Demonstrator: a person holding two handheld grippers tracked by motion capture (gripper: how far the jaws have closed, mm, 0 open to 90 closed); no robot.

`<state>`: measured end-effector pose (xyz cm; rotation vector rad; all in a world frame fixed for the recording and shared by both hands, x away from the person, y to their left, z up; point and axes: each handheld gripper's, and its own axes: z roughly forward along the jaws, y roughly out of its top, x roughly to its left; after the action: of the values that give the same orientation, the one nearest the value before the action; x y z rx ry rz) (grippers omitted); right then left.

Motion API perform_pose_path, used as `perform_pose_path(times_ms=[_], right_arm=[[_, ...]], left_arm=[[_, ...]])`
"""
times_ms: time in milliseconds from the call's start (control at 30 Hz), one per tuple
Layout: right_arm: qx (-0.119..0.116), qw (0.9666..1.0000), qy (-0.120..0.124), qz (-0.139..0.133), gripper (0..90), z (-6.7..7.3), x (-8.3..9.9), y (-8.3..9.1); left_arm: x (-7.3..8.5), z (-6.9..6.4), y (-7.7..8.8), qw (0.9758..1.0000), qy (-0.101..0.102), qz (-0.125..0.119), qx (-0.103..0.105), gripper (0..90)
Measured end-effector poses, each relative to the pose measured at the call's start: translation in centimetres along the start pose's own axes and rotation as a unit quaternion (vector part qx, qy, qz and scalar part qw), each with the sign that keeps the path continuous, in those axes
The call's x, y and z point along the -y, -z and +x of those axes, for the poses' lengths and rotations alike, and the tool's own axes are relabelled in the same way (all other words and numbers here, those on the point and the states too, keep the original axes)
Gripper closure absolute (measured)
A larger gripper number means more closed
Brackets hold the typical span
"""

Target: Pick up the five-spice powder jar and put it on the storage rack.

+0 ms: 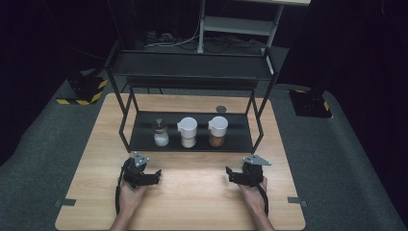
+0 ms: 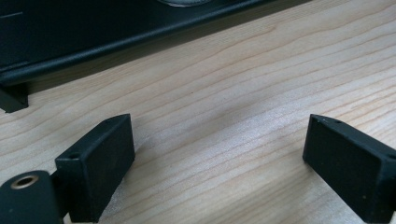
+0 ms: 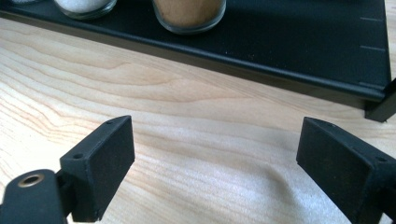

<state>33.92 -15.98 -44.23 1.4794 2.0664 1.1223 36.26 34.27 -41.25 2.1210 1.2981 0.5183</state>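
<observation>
Three jars stand in a row on the lower shelf of a black metal rack [image 1: 144,144]: a dark-capped jar of white grains [image 1: 160,133], a white-lidded jar of pale powder [image 1: 187,132] and a white-lidded jar of brown powder [image 1: 218,131]. My left gripper [image 1: 155,176] rests low over the wooden table [image 1: 192,192] in front of the rack, open, with bare wood between its jaws [image 2: 219,154]. My right gripper [image 1: 231,173] lies likewise at the right, open and empty [image 3: 215,154]. The brown-powder jar [image 3: 189,14] stands beyond it on the rack's shelf [image 3: 303,51].
The rack has an upper shelf [image 1: 190,65] overhanging the jars. A small dark disc [image 1: 221,109] lies on the table behind the rack. Grey carpet [image 1: 337,159] surrounds the table. A rack foot [image 2: 11,98] stands near the left gripper.
</observation>
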Motion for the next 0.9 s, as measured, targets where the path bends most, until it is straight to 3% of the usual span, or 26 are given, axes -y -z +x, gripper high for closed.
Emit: perform_pose_path(times_ms=[567,767,900], right_arm=[[0.012,0.9998,0.007,0.013,11.7,0.82,0.06,-0.29],[0.013,0.9998,-0.006,0.017,11.7,0.62,-0.06,-0.35],[0.018,0.9993,0.000,0.031,11.3,0.91,-0.57,-0.65]], left_arm=[[0.00,0.00,0.00,1.0000,0.000,0.000,0.000,8.9],[-0.01,0.00,0.01,1.0000,0.000,0.000,0.000,8.9],[0.00,-0.01,0.00,1.0000,0.000,0.000,0.000,8.9]])
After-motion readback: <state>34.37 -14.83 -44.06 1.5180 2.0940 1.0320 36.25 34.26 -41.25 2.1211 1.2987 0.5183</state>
